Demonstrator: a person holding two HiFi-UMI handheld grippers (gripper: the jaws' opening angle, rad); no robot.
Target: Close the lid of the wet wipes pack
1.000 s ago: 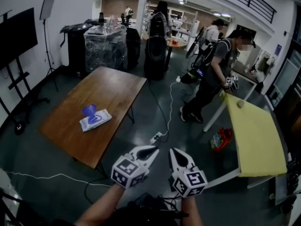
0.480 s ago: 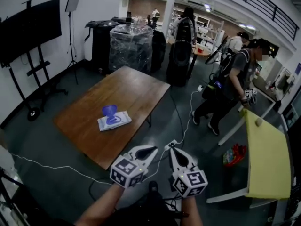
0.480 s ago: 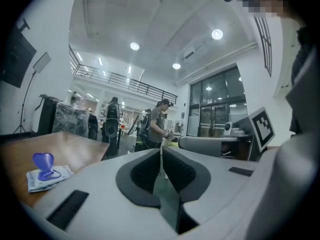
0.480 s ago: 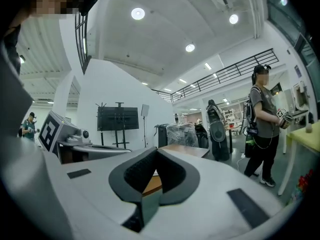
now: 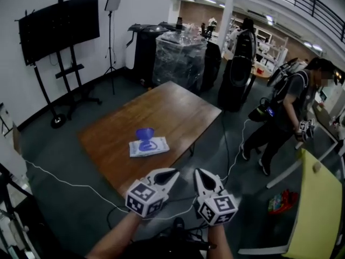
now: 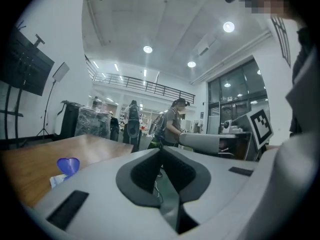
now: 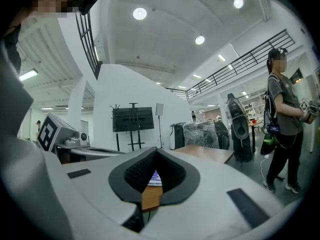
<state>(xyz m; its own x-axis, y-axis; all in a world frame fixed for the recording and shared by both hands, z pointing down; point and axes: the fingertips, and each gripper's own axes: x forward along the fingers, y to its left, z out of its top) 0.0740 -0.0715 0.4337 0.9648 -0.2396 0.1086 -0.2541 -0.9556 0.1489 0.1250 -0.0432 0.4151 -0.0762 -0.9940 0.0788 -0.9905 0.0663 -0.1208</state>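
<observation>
Wipes pack [image 5: 149, 147] beyond left gripper [image 5: 174, 172]

I am looking at two matching tools. The left gripper [image 5: 173, 172] and the right gripper [image 5: 197, 172] are each showing a smooth, pale grey shell that is tapering to a point. Each is carrying a cube of black-and-white square markers: the left cube [image 5: 142, 197] and the right cube [image 5: 218, 209]. In the gripper views I am seeing black ribbed pads [image 6: 142, 170] [image 7: 136, 173] lining the inner curves, and dark rectangular insets [image 6: 68, 209] [image 7: 79, 173] sitting in the shells. A bare forearm [image 5: 113, 239] is showing behind the left cube.
</observation>
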